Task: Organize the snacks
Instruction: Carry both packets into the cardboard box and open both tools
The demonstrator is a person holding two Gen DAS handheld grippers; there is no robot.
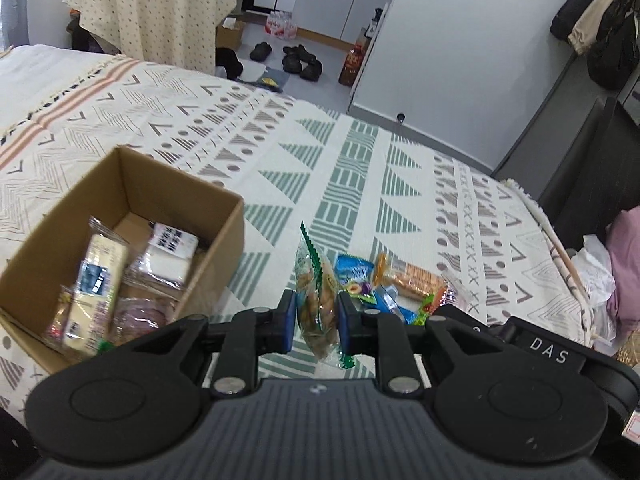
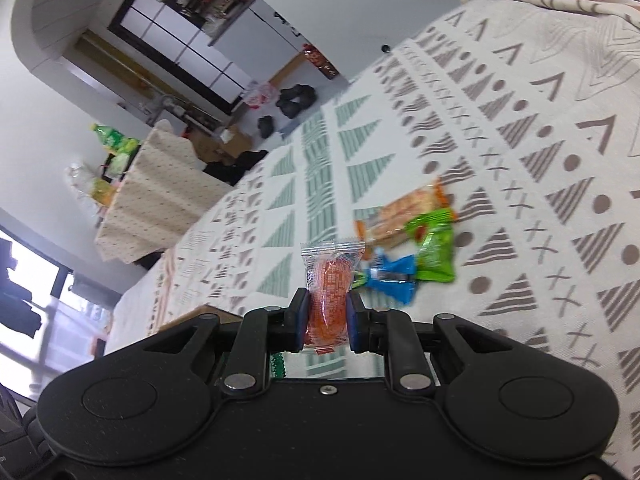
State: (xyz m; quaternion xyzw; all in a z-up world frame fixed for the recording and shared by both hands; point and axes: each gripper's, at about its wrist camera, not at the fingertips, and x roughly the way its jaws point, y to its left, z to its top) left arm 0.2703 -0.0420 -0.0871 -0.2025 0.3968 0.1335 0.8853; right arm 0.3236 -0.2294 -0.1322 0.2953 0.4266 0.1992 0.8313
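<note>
My left gripper is shut on a clear snack packet with green trim, held upright above the patterned bedspread. A cardboard box with several wrapped snacks sits to its left. Loose snacks lie just right of it: a blue packet and an orange cracker packet. My right gripper is shut on an orange snack packet, held above the bed. Beyond it lie the orange cracker packet, a green packet and the blue packet.
A table with a dotted cloth stands beyond the bed. Shoes lie on the floor. A dark cabinet and pink fabric are at the bed's right edge. The box's edge shows left of my right gripper.
</note>
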